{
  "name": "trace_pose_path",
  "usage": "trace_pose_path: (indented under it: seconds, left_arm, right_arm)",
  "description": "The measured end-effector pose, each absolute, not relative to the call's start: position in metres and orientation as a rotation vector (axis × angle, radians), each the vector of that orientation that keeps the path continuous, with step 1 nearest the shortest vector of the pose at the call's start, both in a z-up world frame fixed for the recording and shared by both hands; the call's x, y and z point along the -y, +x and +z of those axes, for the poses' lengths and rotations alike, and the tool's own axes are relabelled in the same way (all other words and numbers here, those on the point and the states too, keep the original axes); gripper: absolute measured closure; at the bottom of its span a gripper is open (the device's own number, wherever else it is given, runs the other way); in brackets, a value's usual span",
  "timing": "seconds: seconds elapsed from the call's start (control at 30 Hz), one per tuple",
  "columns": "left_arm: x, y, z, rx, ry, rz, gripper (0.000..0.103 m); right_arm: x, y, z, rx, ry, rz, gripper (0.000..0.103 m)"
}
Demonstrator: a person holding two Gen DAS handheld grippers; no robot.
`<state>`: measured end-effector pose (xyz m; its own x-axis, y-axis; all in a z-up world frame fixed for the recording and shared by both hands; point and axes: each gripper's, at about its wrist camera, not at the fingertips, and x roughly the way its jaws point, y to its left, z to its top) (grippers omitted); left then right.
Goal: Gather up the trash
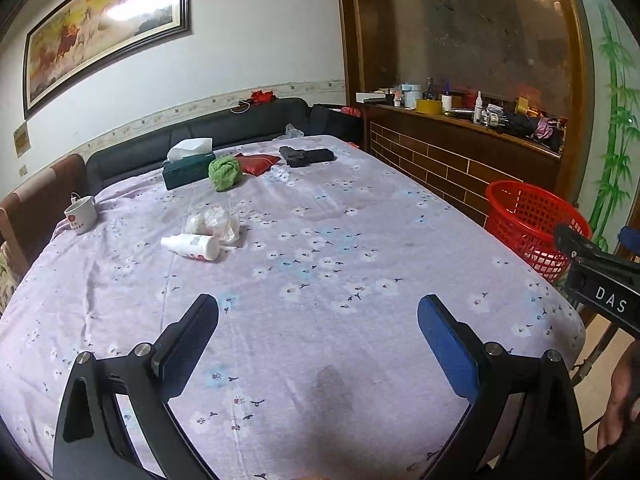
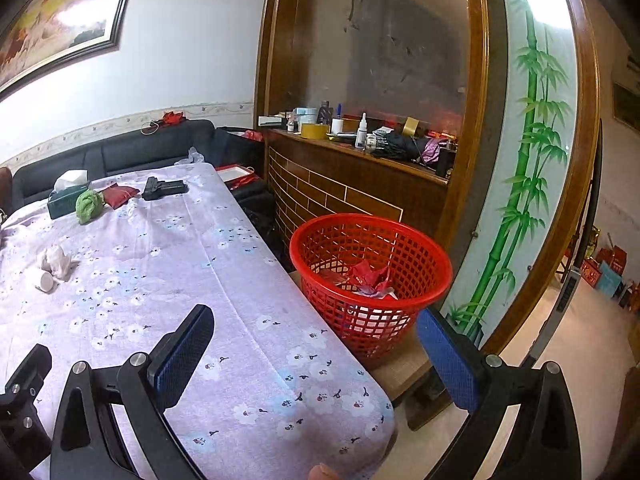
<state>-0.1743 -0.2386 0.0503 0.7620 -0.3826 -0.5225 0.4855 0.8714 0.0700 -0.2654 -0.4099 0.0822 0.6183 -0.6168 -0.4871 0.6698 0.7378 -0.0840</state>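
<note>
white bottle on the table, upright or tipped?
Tipped. The white bottle lies on its side on the tablecloth, beside the crumpled plastic bag.

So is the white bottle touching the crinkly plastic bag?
Touching. In the left wrist view the bottle lies on its side with its bottom end pressed against the bag, with no cloth showing between them.

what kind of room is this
Most likely a home living or dining room: a table under a floral cloth, a dark sofa along the wall beneath a framed painting, and a cluttered wooden counter beside it.
</note>
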Motion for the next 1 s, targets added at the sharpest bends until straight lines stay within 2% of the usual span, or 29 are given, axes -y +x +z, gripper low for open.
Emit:
trace_pose_path:
  seconds: [1.0]
  left_arm:
    - [0.246,-0.175,0.043,-0.544,0.226,-0.485,0.004]
  right_arm:
    - [0.418,-0.268,0.073,-0.538,0.118,-0.742,0.0]
